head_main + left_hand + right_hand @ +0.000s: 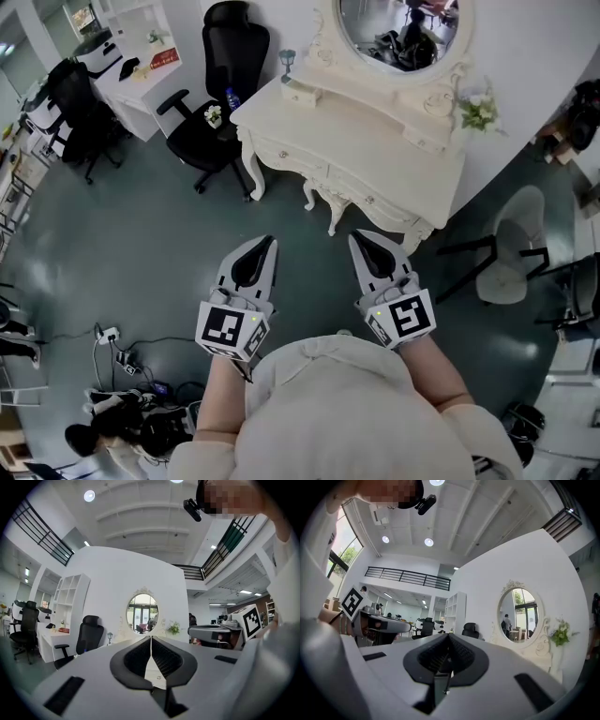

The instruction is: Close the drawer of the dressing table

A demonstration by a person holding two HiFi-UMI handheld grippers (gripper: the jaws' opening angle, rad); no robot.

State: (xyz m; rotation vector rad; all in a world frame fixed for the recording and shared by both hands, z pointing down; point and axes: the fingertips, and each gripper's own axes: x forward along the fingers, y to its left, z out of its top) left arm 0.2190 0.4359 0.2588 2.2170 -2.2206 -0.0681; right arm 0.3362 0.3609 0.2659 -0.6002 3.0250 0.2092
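Two grippers sit side by side at the lower centre of the head view, each carrying one marker cube. The left gripper point(262, 248) and the right gripper point(364, 244) both point up the frame. There is one cream dressing table point(356, 141) at the upper centre, slanting down to the right, with one oval mirror point(398, 33) above it and one sprig of flowers point(478, 112) at its right end. The drawer fronts point(309, 164) run along the table's near edge, too small here to count or to tell whether any stands out. They lie up-frame of both sets of jaws and well apart from them, with bare grey floor point(169, 244) between. Two black office chairs show: one point(220, 84) just left of the table, one point(80, 108) at the upper left beside a white desk point(141, 66). One pale chair point(511, 248) stands at the right. In the left gripper view the left gripper point(151, 644) has its ridged pads pressed together with nothing between them, and the mirror point(142, 613) rises beyond the tips. In the right gripper view the right gripper point(448, 641) is likewise closed and empty, with the mirror point(518, 613) off to the right.
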